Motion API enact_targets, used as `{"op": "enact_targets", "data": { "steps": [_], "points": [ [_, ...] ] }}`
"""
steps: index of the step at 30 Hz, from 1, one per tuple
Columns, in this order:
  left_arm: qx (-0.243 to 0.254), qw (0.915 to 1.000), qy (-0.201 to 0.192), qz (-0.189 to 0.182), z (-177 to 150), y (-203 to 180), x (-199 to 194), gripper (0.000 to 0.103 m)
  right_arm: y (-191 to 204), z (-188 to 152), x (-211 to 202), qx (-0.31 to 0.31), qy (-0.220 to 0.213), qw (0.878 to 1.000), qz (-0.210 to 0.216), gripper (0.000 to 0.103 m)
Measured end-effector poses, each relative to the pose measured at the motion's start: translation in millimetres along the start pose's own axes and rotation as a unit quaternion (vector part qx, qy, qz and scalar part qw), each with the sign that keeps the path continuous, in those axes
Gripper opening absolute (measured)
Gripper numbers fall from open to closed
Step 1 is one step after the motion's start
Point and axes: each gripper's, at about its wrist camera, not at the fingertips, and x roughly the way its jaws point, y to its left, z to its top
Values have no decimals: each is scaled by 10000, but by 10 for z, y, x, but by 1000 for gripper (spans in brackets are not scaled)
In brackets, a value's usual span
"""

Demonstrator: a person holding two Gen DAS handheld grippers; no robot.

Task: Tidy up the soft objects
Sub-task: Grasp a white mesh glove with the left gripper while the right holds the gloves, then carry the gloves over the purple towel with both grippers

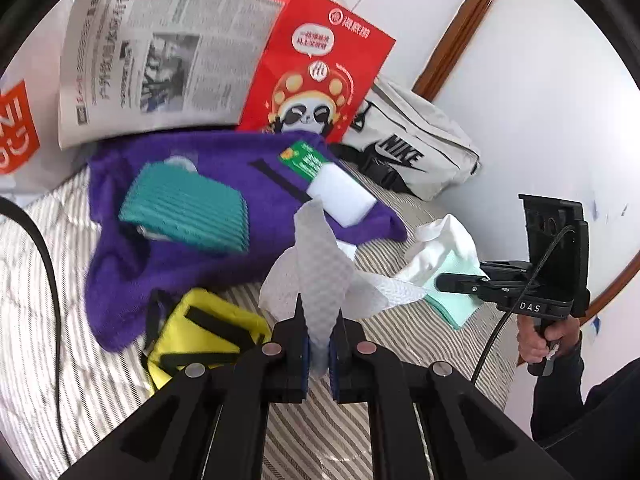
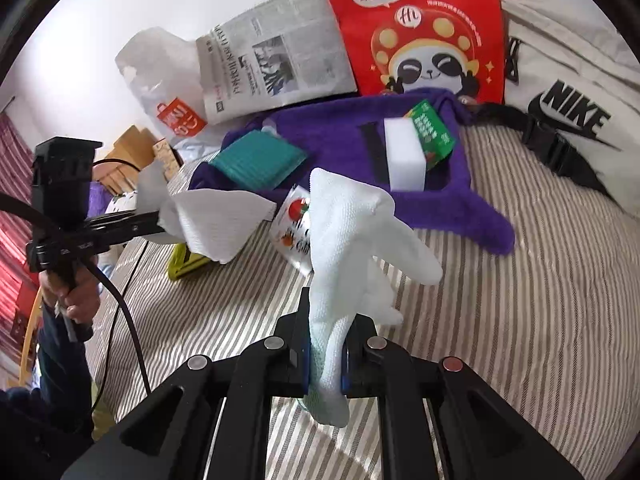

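- Nearest, left claw point(image 1: 318, 344) clamped on a dimpled paper towel point(image 1: 320, 264), lifted off the striped bed point(image 1: 60, 280), probably for sorting.
- Likewise right claw point(image 2: 326, 354) pinching a white cloth point(image 2: 348, 232).
- Farther, purple towel point(image 1: 192, 240) under sponges; tomato-printed packet point(image 2: 294, 228) visible from right wrist only.

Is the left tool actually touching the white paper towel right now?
Touching. The left wrist view shows the left tool closed on the paper towel, its pads pinching the sheet from both sides.
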Motion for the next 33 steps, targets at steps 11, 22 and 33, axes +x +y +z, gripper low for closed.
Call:
{"op": "enact_targets", "data": {
  "steps": [11,22,33],
  "points": [
    [-76,9977,-315,588,310,63,-55,8,154,423,61,-195,-308,9988,-337,10],
    [-146,9972,-312,656,461,144,20,8,196,788,100,-286,-514,9972,-462,10],
    [-182,9947,-311,958,699,297,132,8,227,1247,282,-432,-542,9955,-641,10]
  ]
}}
